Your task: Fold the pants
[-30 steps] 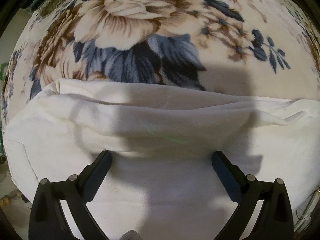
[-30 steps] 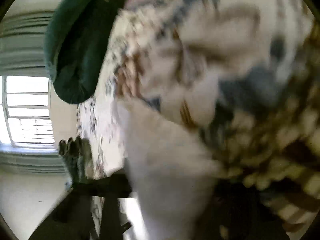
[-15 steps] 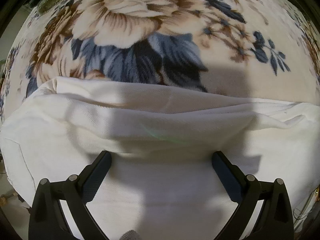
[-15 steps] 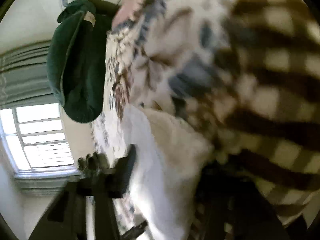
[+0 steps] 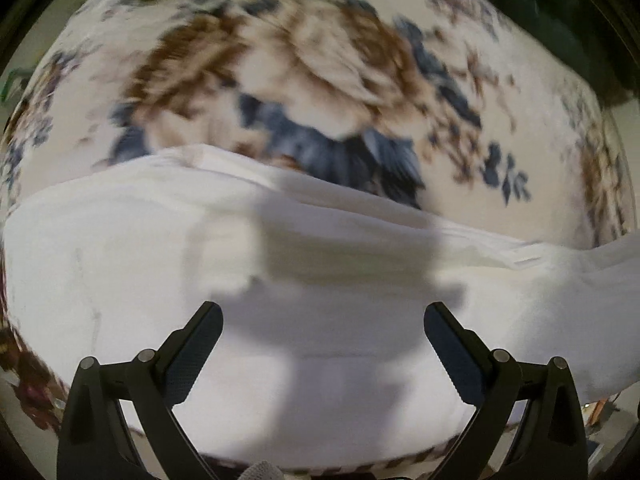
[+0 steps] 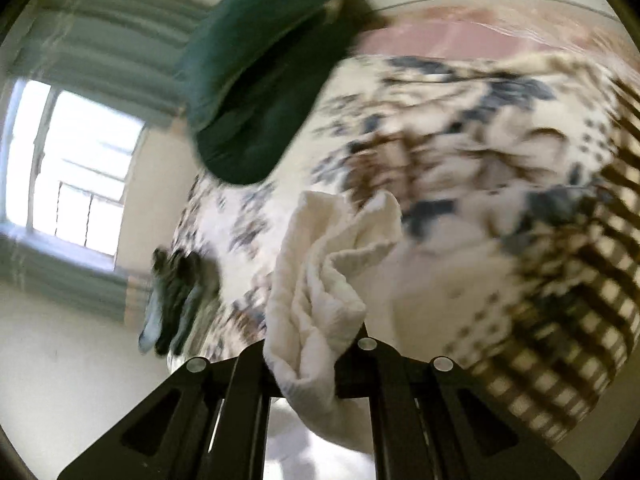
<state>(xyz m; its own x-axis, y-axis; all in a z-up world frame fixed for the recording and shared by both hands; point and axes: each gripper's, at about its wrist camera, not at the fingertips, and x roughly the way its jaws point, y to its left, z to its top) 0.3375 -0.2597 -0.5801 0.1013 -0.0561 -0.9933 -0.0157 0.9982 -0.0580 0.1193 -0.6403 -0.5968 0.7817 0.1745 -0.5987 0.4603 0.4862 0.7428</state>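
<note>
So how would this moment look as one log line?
left fingers: open above white pants | right fingers: shut on pants, lifted | floral blanket underneath

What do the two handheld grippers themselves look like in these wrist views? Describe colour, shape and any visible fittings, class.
The left gripper has matte black angular linkage arms with round silver pivot pins, ending in flat fingers whose pads look dark blue and finely textured. The right gripper shows the same black frame, with cut-out slots and silver pins. No cables, sleeves or markings show.
</note>
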